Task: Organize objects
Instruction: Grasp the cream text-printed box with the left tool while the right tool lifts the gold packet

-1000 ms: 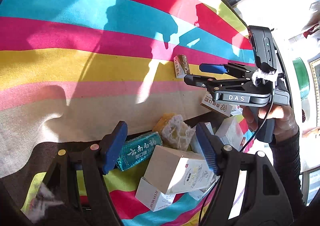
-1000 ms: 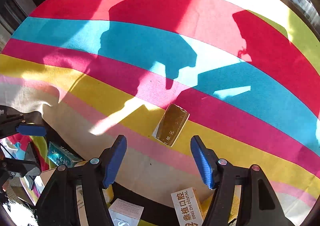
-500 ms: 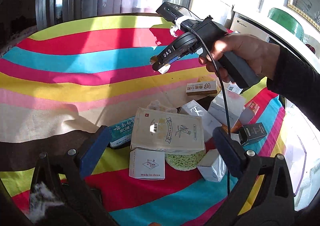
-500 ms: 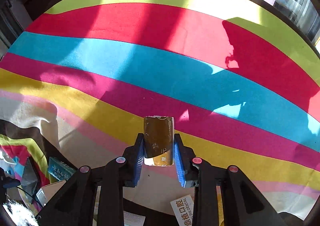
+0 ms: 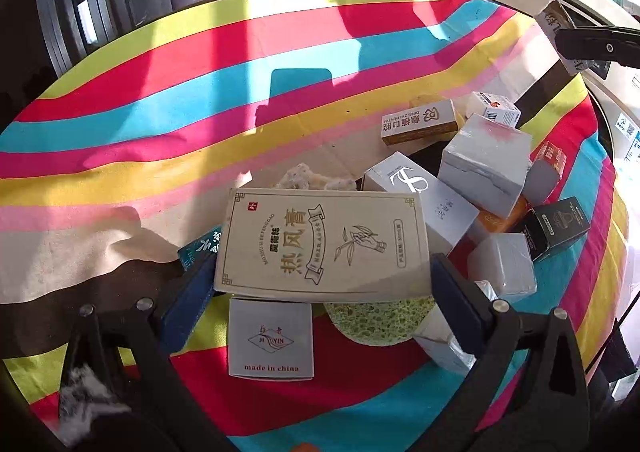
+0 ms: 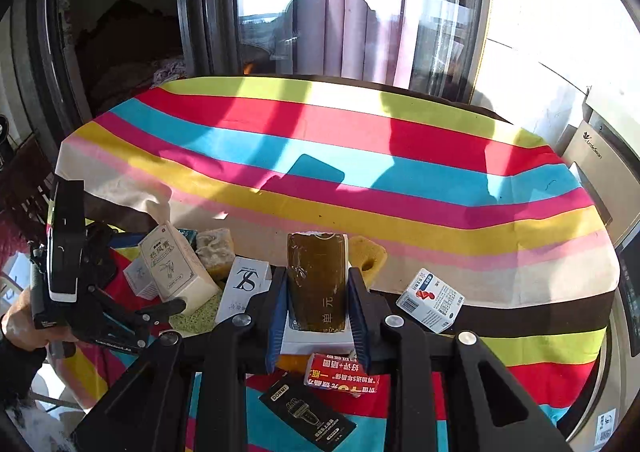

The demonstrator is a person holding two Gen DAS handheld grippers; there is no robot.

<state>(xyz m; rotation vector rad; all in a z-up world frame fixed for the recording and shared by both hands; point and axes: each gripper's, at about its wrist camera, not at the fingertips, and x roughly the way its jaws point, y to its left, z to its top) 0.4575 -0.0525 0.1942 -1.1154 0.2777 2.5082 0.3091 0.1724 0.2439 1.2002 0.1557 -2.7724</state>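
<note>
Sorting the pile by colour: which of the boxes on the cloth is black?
The small black box at the pile's right edge, printed with a shaver outline. The others are white, grey, beige, teal or red.

Sunlit striped tablecloth [image 6: 320, 156], glass doors [image 6: 360, 12] behind, washing machine [image 6: 600, 156] beside.

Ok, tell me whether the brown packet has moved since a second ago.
Yes. The brown packet has left the yellow stripe of the cloth; the right gripper holds it raised over the box pile.
</note>
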